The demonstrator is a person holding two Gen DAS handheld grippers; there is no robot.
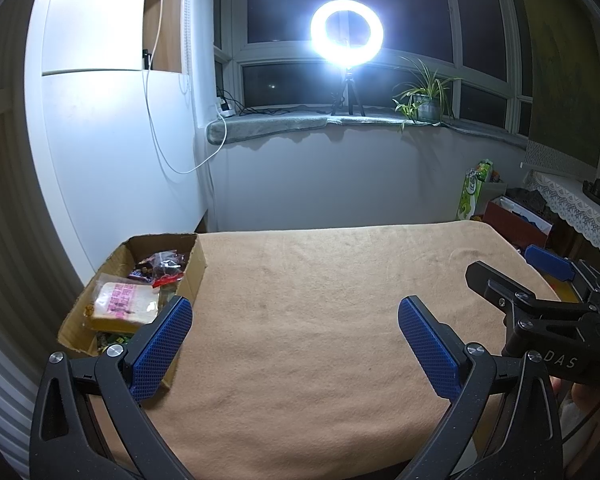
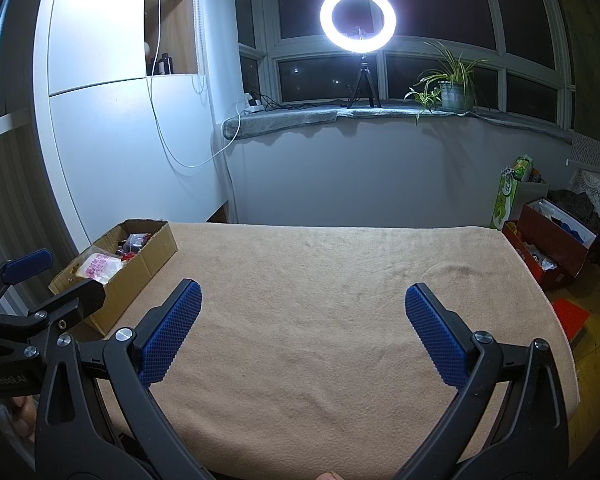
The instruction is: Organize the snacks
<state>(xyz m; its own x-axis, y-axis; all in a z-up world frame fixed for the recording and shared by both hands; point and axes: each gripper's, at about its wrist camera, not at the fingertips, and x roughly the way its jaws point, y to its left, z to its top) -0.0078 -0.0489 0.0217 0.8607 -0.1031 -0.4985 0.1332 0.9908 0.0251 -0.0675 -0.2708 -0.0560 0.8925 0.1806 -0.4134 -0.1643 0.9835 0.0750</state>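
Note:
A cardboard box (image 1: 196, 268) (image 2: 156, 248) stands at the table's left edge, holding several snack packets. On top lies a pale packet with pink print (image 1: 126, 306) (image 2: 100, 266), behind it a clear bag with dark and red contents (image 1: 166, 264) (image 2: 134, 244). My left gripper (image 1: 296, 320) is open and empty, its left finger just in front of the box. My right gripper (image 2: 302, 304) is open and empty above the tan cloth. Each gripper also shows at the side of the other's view: the right (image 1: 516, 276), the left (image 2: 56, 276).
The table wears a tan cloth (image 1: 320, 300) (image 2: 332, 300). A ring light on a tripod (image 1: 347, 28) (image 2: 358, 20) and a potted plant (image 1: 426, 98) stand on the windowsill. Red boxes and a green carton (image 2: 548, 240) sit on the floor at the right. A white cabinet (image 1: 112, 140) is left.

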